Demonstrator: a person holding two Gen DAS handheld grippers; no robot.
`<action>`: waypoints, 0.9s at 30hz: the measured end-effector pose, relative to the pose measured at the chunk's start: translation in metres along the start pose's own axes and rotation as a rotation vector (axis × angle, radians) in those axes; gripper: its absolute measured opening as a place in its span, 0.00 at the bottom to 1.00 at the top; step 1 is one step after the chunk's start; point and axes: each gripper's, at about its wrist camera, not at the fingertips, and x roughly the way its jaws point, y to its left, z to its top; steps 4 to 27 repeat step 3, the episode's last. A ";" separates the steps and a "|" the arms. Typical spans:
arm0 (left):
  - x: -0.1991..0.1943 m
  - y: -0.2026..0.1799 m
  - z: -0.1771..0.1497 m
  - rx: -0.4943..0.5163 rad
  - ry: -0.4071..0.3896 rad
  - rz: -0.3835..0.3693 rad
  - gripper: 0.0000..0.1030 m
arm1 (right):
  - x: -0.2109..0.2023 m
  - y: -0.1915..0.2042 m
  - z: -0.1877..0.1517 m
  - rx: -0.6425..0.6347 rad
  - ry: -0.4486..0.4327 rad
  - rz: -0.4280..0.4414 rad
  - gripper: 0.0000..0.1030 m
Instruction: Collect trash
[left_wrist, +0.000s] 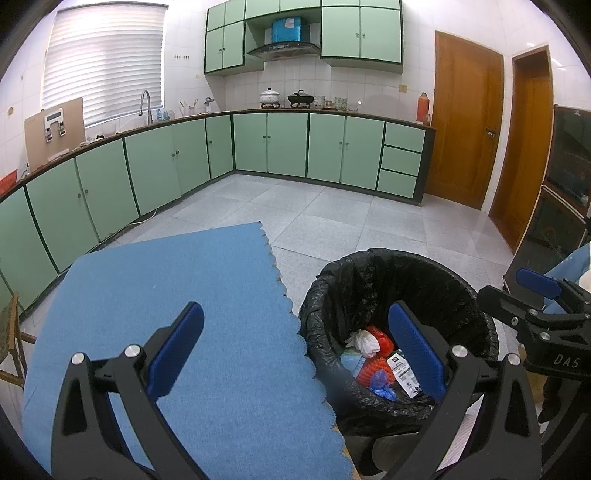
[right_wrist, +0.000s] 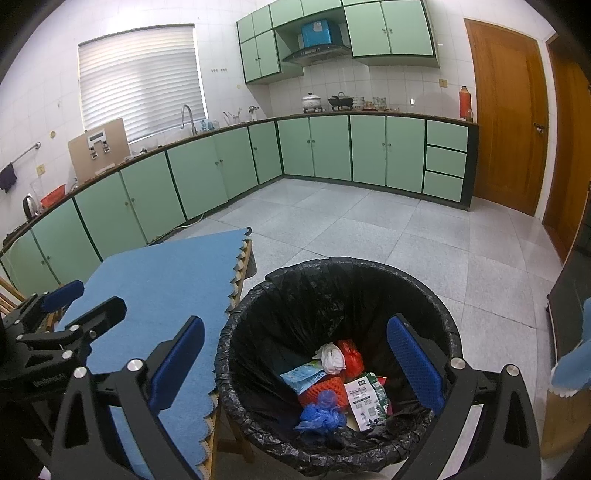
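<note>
A round bin lined with a black bag (left_wrist: 373, 273) (right_wrist: 332, 273) stands on the floor beside a table under a blue cloth (left_wrist: 177, 295) (right_wrist: 162, 280). Inside lie a white crumpled bag (right_wrist: 332, 358), red-orange wrappers (right_wrist: 351, 356), a blue plastic wad (right_wrist: 321, 408), a light blue packet (right_wrist: 303, 374) and a white-green labelled pouch (right_wrist: 365, 400). My left gripper (left_wrist: 295, 354) is open and empty, straddling the table edge and the bin rim. My right gripper (right_wrist: 295, 365) is open and empty above the bin. In the left wrist view the right gripper (left_wrist: 532, 295) shows at far right.
Green kitchen cabinets (right_wrist: 207, 166) run along the left and back walls with a sink, pots and a kettle on the counter. Wooden doors (right_wrist: 506, 110) stand at the right. A dark cabinet (left_wrist: 565, 184) lies at the far right. Grey tiled floor (right_wrist: 369, 221) stretches beyond the bin.
</note>
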 end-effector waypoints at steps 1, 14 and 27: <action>0.000 0.000 0.000 0.000 0.000 0.000 0.94 | 0.001 -0.001 0.000 0.000 0.002 0.000 0.94; 0.000 0.000 0.000 0.000 0.001 0.001 0.94 | 0.002 -0.002 0.001 -0.002 0.002 0.000 0.94; 0.000 0.000 0.000 0.000 0.001 0.001 0.94 | 0.002 -0.002 0.001 -0.002 0.002 0.000 0.94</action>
